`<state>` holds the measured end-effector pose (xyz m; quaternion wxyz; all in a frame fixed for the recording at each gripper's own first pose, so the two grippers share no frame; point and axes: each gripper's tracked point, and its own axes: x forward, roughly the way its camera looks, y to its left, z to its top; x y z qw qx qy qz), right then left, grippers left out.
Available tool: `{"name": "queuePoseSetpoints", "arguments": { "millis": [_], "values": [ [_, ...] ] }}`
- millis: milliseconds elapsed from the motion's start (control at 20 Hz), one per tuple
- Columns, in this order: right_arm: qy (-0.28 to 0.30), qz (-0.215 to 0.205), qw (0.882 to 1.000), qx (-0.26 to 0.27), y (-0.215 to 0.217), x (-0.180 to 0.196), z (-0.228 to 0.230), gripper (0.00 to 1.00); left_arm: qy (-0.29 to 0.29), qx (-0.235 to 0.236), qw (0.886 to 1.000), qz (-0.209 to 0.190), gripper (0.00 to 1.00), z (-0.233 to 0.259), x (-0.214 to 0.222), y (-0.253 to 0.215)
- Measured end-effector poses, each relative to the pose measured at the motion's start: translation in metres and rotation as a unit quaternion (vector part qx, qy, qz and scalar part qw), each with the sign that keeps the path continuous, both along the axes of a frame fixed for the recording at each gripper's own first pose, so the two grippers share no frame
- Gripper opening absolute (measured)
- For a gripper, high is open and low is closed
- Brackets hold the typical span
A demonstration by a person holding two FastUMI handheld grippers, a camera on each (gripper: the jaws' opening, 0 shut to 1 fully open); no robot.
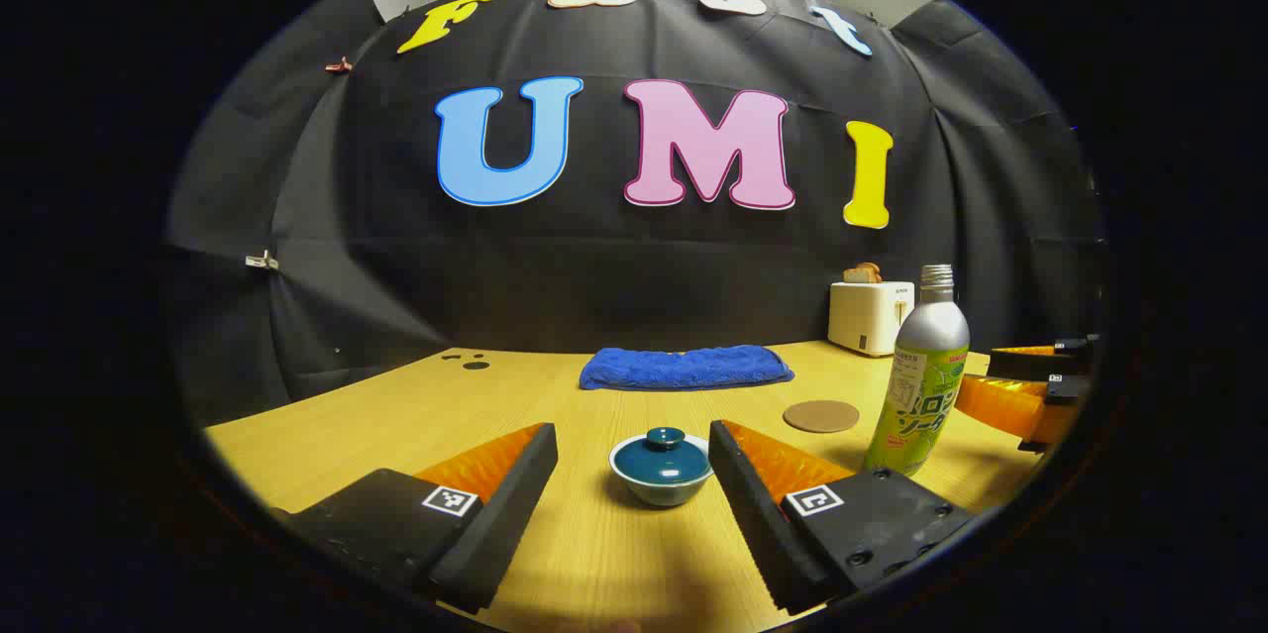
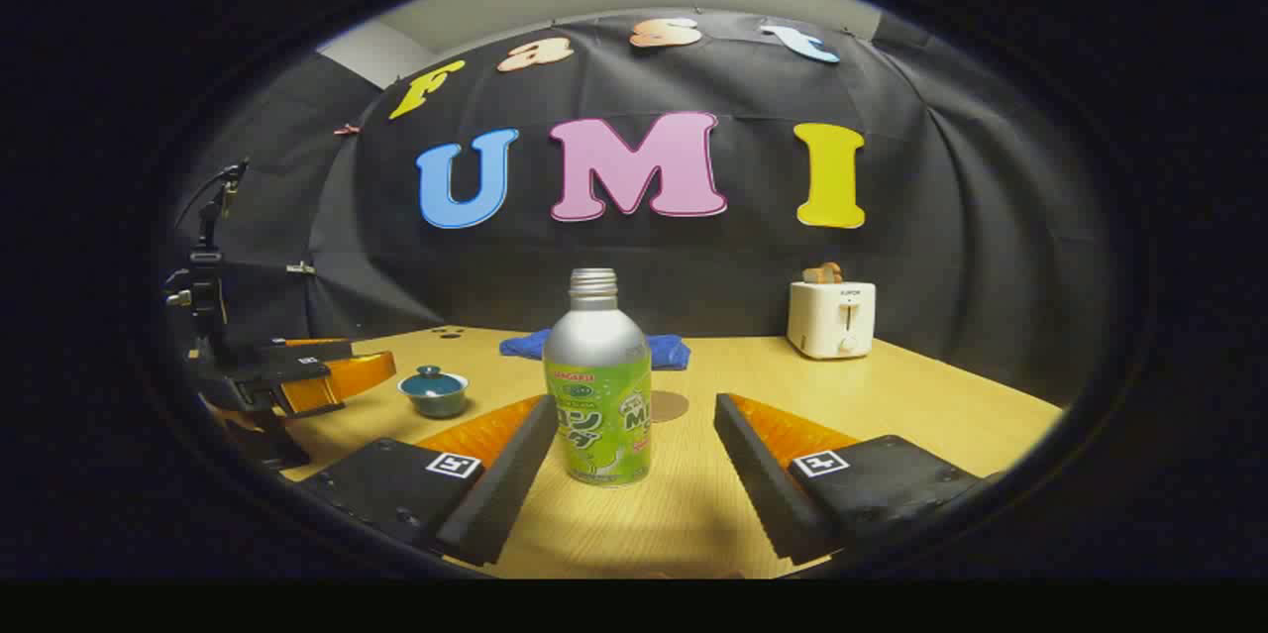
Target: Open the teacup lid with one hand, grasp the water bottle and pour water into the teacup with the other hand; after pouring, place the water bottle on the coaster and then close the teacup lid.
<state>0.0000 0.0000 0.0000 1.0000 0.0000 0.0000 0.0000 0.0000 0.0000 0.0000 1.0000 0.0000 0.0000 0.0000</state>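
Two sets of tongs stand over a pale wooden desk (image 1: 327,420), both spread wide and holding nothing. In the left gripper view, the left tongs (image 1: 634,450) sit at the bottom of the frame with the teacup (image 1: 661,474) centred in the gap between the fingers, just beyond their tips and touching neither. Its lid (image 1: 662,450) is seated on the cup, knob upward. At lower right of that frame stands the water bottle (image 1: 919,385), upright, with no cap on its threaded neck; the round brown coaster (image 1: 821,416) lies flat on the desk just to its left, apart from it. A folded blue cloth (image 1: 686,367) lies behind the teacup at mid-frame, and a white toaster (image 1: 870,316) with bread in its slot stands toward the back right. The right tongs (image 1: 1030,385) show at the right edge, near the bottle.

In the right gripper view, the right tongs (image 2: 634,450) are at the bottom of the frame with the water bottle (image 2: 598,395) upright between the fingers, nearer the left one; whether it touches that finger I cannot tell. The coaster (image 2: 671,405) peeks out behind the bottle on its right. The teacup (image 2: 434,391) sits at middle left, lid on, just beside the left tongs (image 2: 342,375) at the left edge. The toaster (image 2: 832,318) stands right of centre, the blue cloth (image 2: 670,350) behind the bottle.
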Motion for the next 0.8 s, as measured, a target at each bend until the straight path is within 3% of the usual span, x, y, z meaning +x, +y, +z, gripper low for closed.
{"name": "queuePoseSetpoints", "arguments": {
  "millis": [800],
  "values": [
    [0.002, 0.031, 1.000, 0.001, 0.0086, -0.0009, 0.0003, 0.98, 0.000, 0.000, 1.000, 0.001, 0.97, -0.0005, -0.0012, 0.0014]
  ]
}}
